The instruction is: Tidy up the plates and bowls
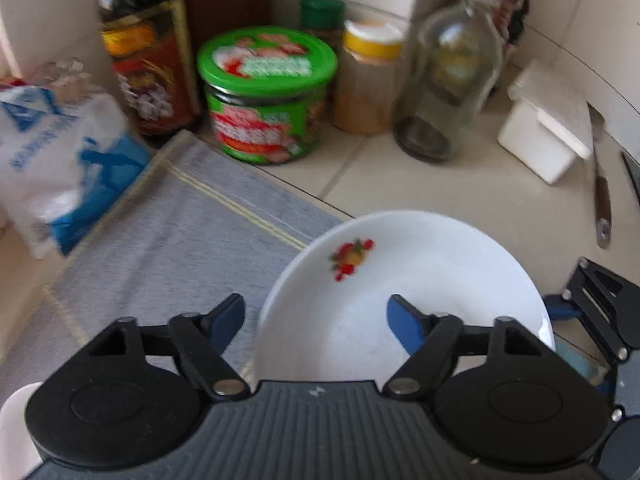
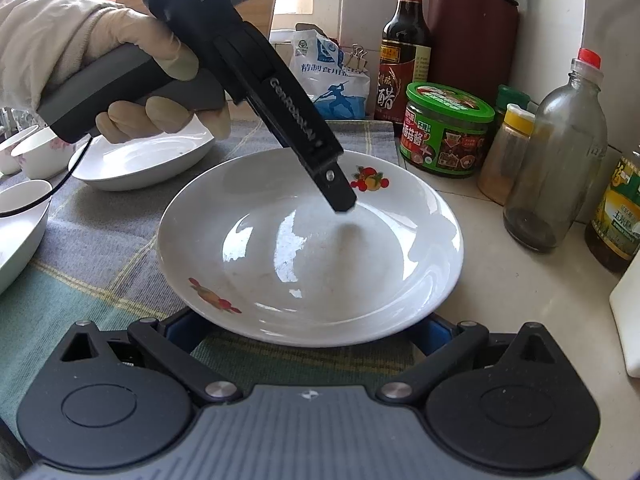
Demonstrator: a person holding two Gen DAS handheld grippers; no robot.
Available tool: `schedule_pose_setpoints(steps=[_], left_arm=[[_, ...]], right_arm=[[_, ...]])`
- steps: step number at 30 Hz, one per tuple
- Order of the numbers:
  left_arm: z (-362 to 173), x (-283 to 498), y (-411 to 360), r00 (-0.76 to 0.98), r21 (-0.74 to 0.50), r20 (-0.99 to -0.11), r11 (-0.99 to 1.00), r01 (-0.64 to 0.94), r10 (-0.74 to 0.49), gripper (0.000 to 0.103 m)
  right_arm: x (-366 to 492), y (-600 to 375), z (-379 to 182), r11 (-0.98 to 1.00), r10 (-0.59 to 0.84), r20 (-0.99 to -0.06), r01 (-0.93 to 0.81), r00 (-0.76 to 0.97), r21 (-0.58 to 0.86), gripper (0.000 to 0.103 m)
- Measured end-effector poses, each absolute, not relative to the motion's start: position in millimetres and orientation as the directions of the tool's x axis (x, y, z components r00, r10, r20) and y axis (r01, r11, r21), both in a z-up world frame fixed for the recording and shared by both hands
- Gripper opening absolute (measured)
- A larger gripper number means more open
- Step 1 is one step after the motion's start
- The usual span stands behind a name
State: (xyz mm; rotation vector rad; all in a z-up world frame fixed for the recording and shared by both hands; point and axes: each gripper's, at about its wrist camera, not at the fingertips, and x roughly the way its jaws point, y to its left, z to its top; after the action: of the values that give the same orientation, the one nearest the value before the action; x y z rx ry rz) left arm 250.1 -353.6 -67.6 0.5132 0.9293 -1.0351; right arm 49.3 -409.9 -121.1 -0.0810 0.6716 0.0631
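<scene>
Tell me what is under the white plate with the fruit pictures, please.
The white plate lies partly on the grey checked cloth and partly over the pale counter. The right gripper has its blue fingers at the near rim. What is beneath the plate's middle is hidden.

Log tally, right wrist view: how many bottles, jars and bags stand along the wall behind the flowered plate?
Bottles: 3 (dark bottle, clear bottle, yellow-label bottle)
Jars: 3 (green-lid jar, green-cap jar, yellow-lid jar)
Bags: 1 (white bag)
Total: 7
</scene>
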Motion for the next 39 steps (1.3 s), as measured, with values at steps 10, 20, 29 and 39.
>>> schedule_pose_setpoints(steps=[10, 20, 29, 39], left_arm=[[10.3, 209.9, -283.4, 0.406, -0.009, -0.693, 0.57, 0.821, -0.596, 0.087], [42.2, 120.1, -187.0, 0.644, 0.105, -0.489, 0.693, 0.713, -0.588, 0.098], [19.2, 60.3, -93.2, 0.695, 0.059, -0.52, 0.79, 0.61, -0.497, 0.099], [-12.9, 12.0, -16.2, 0.66, 0.014, -0.592, 0.813, 0.582, -0.462, 0.099]], right_arm=[[16.2, -392.2, -106.6, 0.998, -0.008, -0.642, -0.033, 0.766, -0.052, 0.103], [-7.6, -362.3, -92.5, 0.998, 0.033, -0.622, 0.011, 0.783, 0.067, 0.103], [-21.0, -309.7, -79.5, 0.993, 0.051, -0.599, 0.021, 0.799, 0.113, 0.103], [-31.8, -261.5, -80.7, 0.987, -0.009, -0.653, 0.113, 0.758, 0.118, 0.103]])
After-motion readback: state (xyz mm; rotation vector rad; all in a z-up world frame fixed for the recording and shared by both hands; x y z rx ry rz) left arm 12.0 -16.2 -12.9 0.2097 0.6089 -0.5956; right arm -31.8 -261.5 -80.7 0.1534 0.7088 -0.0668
